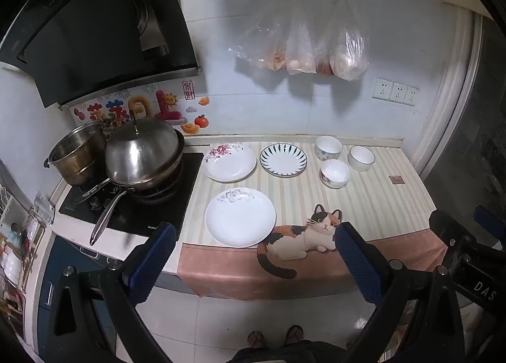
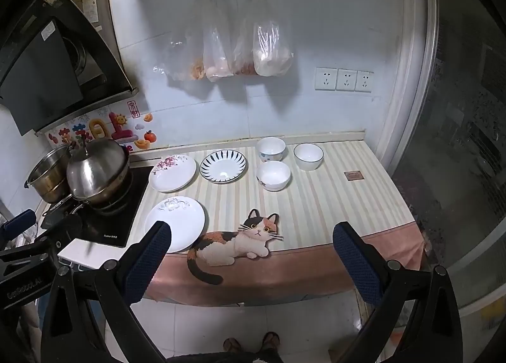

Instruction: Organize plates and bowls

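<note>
Three plates lie on the striped counter mat [image 1: 373, 201]: a white plate with a grey flower [image 1: 240, 217] [image 2: 175, 224] at the front left, a pink-flowered plate [image 1: 229, 162] [image 2: 172, 173] behind it, and a blue-striped plate [image 1: 283, 160] [image 2: 224, 166] to its right. Three white bowls stand at the back right: a dotted one [image 1: 328, 148] [image 2: 270, 149], a plain one [image 1: 361, 158] [image 2: 308, 156], and a patterned one [image 1: 334, 173] [image 2: 273, 175] in front. My left gripper [image 1: 254, 231] and right gripper [image 2: 251, 230] are both open and empty, held in front of the counter edge.
A stove [image 1: 132, 201] with a lidded wok [image 1: 142, 151] and a steel pot [image 1: 77, 151] sits left of the mat. Plastic bags [image 1: 303, 46] hang on the wall. A small brown card [image 1: 396, 179] lies at the right. Wall sockets [image 1: 395, 92] and a glass door [image 2: 468, 141] are at the right.
</note>
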The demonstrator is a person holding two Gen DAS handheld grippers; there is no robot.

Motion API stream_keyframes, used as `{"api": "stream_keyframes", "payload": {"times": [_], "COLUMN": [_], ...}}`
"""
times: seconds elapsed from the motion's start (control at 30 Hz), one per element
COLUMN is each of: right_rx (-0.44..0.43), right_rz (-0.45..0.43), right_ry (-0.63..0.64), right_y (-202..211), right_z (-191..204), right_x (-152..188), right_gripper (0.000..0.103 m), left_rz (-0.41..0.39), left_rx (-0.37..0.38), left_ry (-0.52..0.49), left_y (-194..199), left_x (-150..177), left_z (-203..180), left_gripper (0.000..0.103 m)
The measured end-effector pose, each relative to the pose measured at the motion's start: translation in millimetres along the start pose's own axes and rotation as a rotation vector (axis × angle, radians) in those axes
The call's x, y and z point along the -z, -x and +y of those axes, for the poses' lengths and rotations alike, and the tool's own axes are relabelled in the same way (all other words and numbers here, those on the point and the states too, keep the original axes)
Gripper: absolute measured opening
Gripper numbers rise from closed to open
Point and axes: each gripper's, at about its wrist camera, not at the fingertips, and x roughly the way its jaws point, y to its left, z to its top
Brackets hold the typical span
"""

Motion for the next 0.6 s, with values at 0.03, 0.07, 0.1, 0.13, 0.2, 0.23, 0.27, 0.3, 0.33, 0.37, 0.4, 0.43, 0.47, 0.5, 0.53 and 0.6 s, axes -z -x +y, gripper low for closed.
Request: {"api": "stream_keyframes", "payload": {"times": [0.03, 0.07, 0.1, 0.13, 0.2, 0.23, 0.27, 0.3, 0.33, 0.37, 0.4, 0.43, 0.47, 0.5, 0.53, 0.6], "right_rx": [0.003, 0.002, 0.001, 0.000, 0.000, 0.000, 0.001, 0.001, 0.001, 0.000, 0.001, 0.000, -0.001, 0.000, 0.001, 0.002], "right_rz": [-0.001, -0.001, -0.001, -0.001, -0.001, -0.001, -0.001, -0.001, -0.002, -0.001, -0.001, -0.001, 0.000, 0.000, -0.002, -0.003], "right_ry": [0.001, 0.001, 0.000, 0.002, 0.001, 0.002, 0.002, 0.002, 0.001, 0.001, 0.003, 0.003, 0.002, 0.001, 0.002, 0.002], "right_y": [-0.1, -0.5, -0.6, -0.7, -0.7, -0.7, -0.6, -0.7, -0.7, -0.8, -0.9, -0.8, -1.0, -1.0, -0.8, -0.9], "right_z": [0.5, -0.1, -0.6, -0.5, -0.8, -0.4, -0.2, -0.4, -0.7, -0.9, -0.6, -0.9, -1.3, -1.7, -1.0, -1.4], "right_x": [0.4, 0.7, 0.8, 0.8, 0.5, 0.7, 0.7, 0.7, 0.6, 0.6, 0.4, 0.6, 0.4, 0.4, 1.3, 1.1], "right_gripper": [0.103, 0.103, 0.103, 0.103, 0.103, 0.103, 0.103, 0.103, 0.103, 0.103, 0.103, 0.103, 0.103, 0.103, 0.103, 0.103], "left_rz": [0.000, 0.000, -0.001, -0.002, -0.003, -0.003, -0.002, -0.003, -0.003, -0.003, -0.002, -0.002, -0.003, -0.003, -0.004, -0.003], "left_rx": [0.000, 0.000, -0.001, -0.002, -0.001, -0.002, -0.002, -0.002, -0.001, -0.001, -0.002, -0.002, -0.001, -0.001, -0.003, -0.002], "left_ry": [0.000, 0.000, -0.001, -0.001, 0.000, -0.001, -0.002, -0.002, -0.001, -0.002, -0.004, -0.003, -0.001, -0.001, -0.002, -0.003], "left_y": [1.5, 1.6, 1.3, 1.2, 2.3, 2.3, 2.3, 2.5, 2.6, 2.6, 2.2, 2.5, 2.6, 2.9, 2.4, 2.6], "left_x": [0.3, 1.2, 1.7, 1.6, 1.3, 1.1, 0.7, 0.7, 0.7, 0.4, -0.1, 0.4, 1.1, 0.3, 1.2, 0.5], "left_z": [-0.2, 0.0, -0.5, -0.4, -0.4, -0.7, -0.8, -0.7, -0.8, -1.1, -1.7, -1.3, -1.2, -1.6, -1.9, -2.4], "left_gripper": [0.103, 0.103, 0.103, 0.103, 0.103, 0.103, 0.103, 0.103, 0.103, 0.103, 0.103, 0.103, 0.103, 0.103, 0.103, 0.103]}}
